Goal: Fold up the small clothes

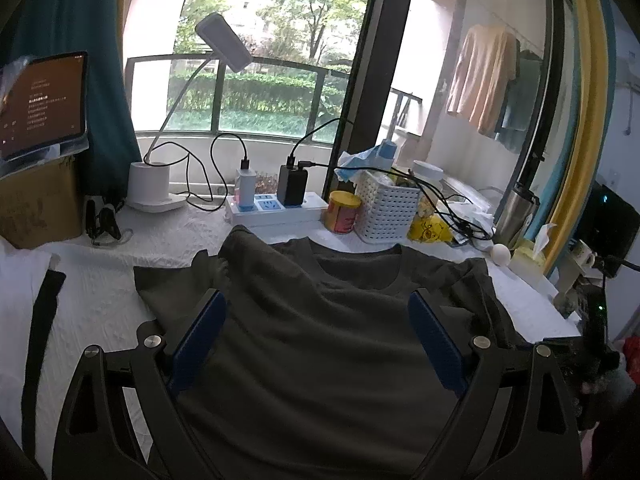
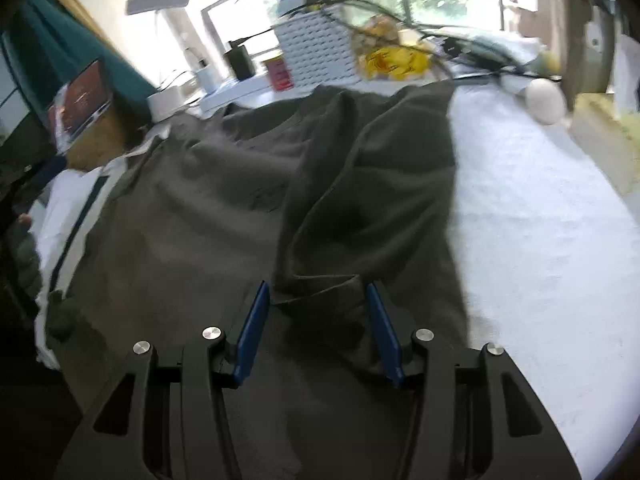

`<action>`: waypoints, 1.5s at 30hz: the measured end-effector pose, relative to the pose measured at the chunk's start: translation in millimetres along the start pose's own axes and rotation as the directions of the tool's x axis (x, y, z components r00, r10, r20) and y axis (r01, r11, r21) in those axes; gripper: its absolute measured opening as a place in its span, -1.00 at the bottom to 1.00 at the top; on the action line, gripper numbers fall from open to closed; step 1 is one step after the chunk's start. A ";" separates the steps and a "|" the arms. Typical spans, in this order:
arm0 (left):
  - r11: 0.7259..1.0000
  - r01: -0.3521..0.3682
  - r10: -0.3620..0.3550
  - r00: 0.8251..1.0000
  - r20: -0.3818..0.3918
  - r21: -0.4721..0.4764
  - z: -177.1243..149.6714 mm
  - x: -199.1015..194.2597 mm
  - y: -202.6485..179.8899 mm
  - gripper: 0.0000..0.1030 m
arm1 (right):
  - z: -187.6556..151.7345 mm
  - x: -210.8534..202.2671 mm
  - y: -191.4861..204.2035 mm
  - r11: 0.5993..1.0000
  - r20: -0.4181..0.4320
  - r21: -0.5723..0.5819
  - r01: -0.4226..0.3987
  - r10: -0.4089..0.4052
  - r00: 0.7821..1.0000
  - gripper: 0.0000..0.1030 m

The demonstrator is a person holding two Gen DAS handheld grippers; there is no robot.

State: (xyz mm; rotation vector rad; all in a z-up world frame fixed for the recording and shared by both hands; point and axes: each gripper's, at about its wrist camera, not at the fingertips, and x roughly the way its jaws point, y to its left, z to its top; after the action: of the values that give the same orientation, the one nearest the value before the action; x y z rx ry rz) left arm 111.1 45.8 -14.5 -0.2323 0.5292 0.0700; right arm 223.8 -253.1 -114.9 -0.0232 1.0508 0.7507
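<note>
We count one dark shirt (image 1: pixel 320 340) under both sets of jaws, and two grippers: the left (image 1: pixel 318 312) spread wide above it, the right (image 2: pixel 318 300) parted around a raised fold. Beyond the left jaws stand one lamp (image 1: pixel 160 184), one power strip (image 1: pixel 276 210) carrying two chargers, one red tin (image 1: pixel 342 212), one white basket (image 1: pixel 386 210) and one steel cup (image 1: pixel 516 214). Far left leans one tablet (image 1: pixel 42 104). Right of the right jaws lies one white ball (image 2: pixel 546 100).

Daylight from the window (image 1: pixel 256 92) ahead of your tongs, blown out up top. Left view sharp; right view motion-blurred, worst far ahead. Fisheye bends edges, corners black. Shirt (image 2: pixel 224 216) dim.
</note>
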 end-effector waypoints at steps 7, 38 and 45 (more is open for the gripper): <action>1.000 -0.004 0.004 1.000 -0.014 0.005 -0.1 6.6 1.3 0.83 | -6.5 -10.5 21.4 0.997 -0.033 -0.076 -0.020 0.018 0.999 -0.02; 0.995 -0.101 0.100 0.990 -0.096 0.001 10.5 74.9 21.0 0.83 | 114.8 29.9 -104.1 0.984 0.100 0.124 0.128 -0.141 0.985 -0.02; 0.994 -0.109 0.110 0.987 -0.119 0.012 13.7 91.2 20.2 0.83 | 125.6 45.7 -107.9 0.991 0.091 0.079 0.111 -0.118 0.989 -0.90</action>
State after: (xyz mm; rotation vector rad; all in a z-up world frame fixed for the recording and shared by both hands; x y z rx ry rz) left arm 193.8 69.3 -53.4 -0.2024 0.6615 0.1624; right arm 395.1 -264.3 -120.8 0.0149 0.9772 0.6030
